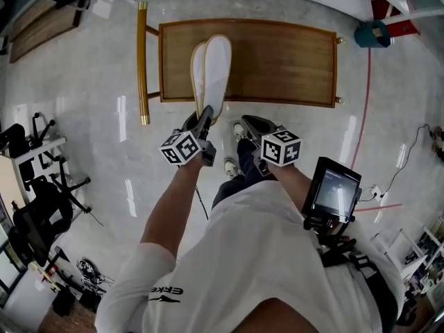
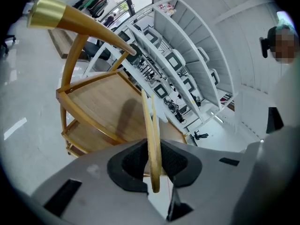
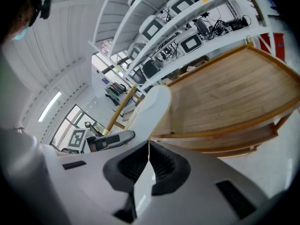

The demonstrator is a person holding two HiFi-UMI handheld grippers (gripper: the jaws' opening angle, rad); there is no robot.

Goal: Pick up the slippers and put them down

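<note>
A pair of thin white slippers (image 1: 211, 71) with tan edges stands on edge, sole against sole, over the wooden seat (image 1: 277, 61). My left gripper (image 1: 206, 113) is shut on their near end. In the left gripper view the two soles (image 2: 151, 125) run up from between the black pads, with the left gripper (image 2: 152, 165) pressing on both sides. My right gripper (image 1: 251, 127) hovers just right of it, near the seat's front edge. In the right gripper view the right gripper (image 3: 149, 161) is shut with nothing between its pads, and the slippers (image 3: 152, 109) rise ahead to the left.
The seat has a golden back rail (image 1: 141, 61) on its left side. A person's shoes (image 1: 232, 166) stand on the pale floor below the grippers. Black office chairs (image 1: 35, 186) crowd the left. A teal object (image 1: 371, 33) lies at the right. White shelves (image 2: 187, 55) stand beyond the seat.
</note>
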